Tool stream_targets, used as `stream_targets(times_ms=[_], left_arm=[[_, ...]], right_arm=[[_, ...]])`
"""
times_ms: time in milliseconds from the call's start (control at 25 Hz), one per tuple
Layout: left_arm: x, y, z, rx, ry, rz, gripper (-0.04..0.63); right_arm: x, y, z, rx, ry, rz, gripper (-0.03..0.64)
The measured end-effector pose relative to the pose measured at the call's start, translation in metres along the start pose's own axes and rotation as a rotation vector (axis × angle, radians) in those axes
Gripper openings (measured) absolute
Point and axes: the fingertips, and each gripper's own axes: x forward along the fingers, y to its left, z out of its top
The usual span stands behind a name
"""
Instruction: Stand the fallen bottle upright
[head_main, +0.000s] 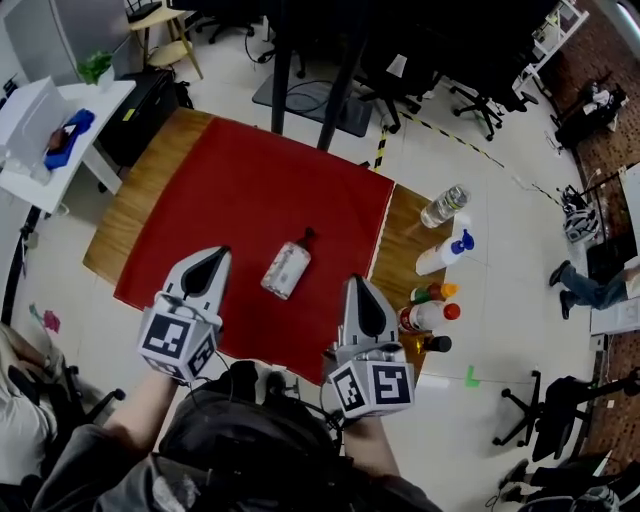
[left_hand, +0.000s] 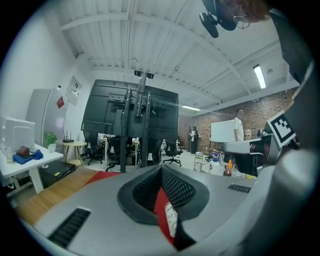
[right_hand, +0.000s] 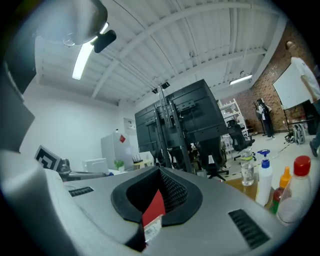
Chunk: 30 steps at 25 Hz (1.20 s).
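A wooden counter (head_main: 130, 215) is seen from above. Most of its top is covered by a red cloth (head_main: 250, 180), and bare wood is left showing along the left side and in a strip at the right. A fallen bottle (head_main: 287, 268), pale with a dark cap, is laid on its side on the cloth, toward the near edge. On the right strip five bottles are set in a row: a clear water bottle (head_main: 444, 206), a white bottle with a blue pump top (head_main: 445, 253), an orange-capped bottle (head_main: 434, 292), a red-capped white bottle (head_main: 425, 316) and a dark-capped bottle (head_main: 432, 344).
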Motion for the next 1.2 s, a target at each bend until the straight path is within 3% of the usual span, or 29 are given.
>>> stream_targets(times_ms=[360,800,1200], left_arm=[[0.067,0.040,-0.032,-0.028,0.099,-0.080,0.040],[0.132,0.069,-0.070,-0.036,0.228,-0.184,0.040],[0.179,0.070,-0.097,-0.043,0.314,-0.243,0.040]], right_arm=[[0.080,-0.004,-0.063,0.053,0.189,-0.013,0.020],[0.136,-0.012,-0.129,0.145,0.351,-0.025,0.030],[0.160,-0.032,-0.178,0.208,0.502,-0.049,0.101]])
